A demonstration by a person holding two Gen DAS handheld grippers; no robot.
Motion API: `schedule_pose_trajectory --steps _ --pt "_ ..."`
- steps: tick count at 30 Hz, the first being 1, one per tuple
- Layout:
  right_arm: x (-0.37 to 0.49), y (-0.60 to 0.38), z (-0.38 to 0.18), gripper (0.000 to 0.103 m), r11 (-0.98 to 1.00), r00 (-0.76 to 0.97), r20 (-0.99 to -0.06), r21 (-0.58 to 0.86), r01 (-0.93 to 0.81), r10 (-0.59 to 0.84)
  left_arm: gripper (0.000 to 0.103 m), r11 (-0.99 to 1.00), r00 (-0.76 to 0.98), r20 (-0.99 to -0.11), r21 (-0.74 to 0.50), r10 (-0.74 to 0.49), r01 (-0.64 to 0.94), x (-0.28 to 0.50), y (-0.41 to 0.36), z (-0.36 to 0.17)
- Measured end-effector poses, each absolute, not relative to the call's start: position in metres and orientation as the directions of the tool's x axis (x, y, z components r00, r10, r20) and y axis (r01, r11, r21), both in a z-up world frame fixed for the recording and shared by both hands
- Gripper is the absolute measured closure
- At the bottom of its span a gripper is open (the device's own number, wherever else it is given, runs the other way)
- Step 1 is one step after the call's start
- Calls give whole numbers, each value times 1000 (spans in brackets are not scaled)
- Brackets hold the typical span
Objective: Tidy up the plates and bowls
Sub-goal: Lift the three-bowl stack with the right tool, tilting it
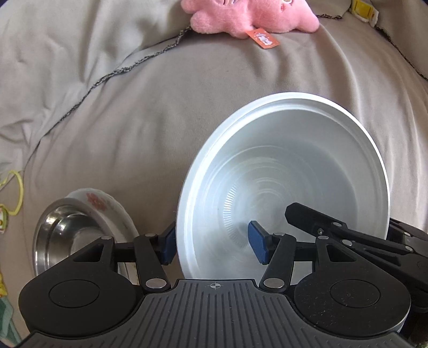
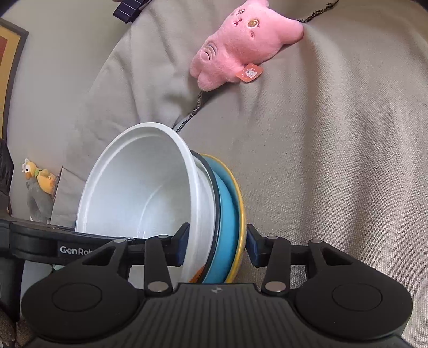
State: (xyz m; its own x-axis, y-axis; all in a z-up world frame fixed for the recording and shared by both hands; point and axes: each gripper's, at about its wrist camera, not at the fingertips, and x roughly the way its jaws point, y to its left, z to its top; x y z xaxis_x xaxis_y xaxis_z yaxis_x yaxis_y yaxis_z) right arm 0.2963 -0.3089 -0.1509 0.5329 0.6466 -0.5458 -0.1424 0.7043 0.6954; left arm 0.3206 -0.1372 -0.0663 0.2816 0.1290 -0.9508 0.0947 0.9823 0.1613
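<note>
In the left wrist view a white bowl (image 1: pixel 289 171) stands tilted on the beige bed cover. My left gripper (image 1: pixel 214 242) is open, its blue pads straddling the bowl's left rim without clamping it. My right gripper (image 1: pixel 347 230) reaches in at the bowl's right edge. In the right wrist view the white bowl (image 2: pixel 139 192) nests in a stack with a white dish, a blue plate (image 2: pixel 227 214) and a yellow plate (image 2: pixel 240 222). My right gripper (image 2: pixel 216 246) brackets this stack's edge, pads close on both sides. A steel bowl (image 1: pixel 67 235) sits on a floral plate (image 1: pixel 107 203) at lower left.
A pink plush toy (image 1: pixel 251 16) (image 2: pixel 240 48) lies on the cover beyond the dishes. A dark cord (image 1: pixel 112 72) runs across the fabric. A small orange duck toy (image 2: pixel 40 179) sits at the left. Yellow items (image 1: pixel 16 195) lie at the left edge.
</note>
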Motion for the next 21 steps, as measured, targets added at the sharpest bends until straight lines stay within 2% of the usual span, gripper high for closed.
schedule_pose_trajectory --steps 14,21 --pt "303 -304 -146 61 752 549 -578 642 -150 604 46 980 299 -947 160 119 115 324 -138 -64" --pt "314 -303 -152 61 717 487 -579 679 -155 653 46 986 299 -950 129 93 103 327 -133 -64"
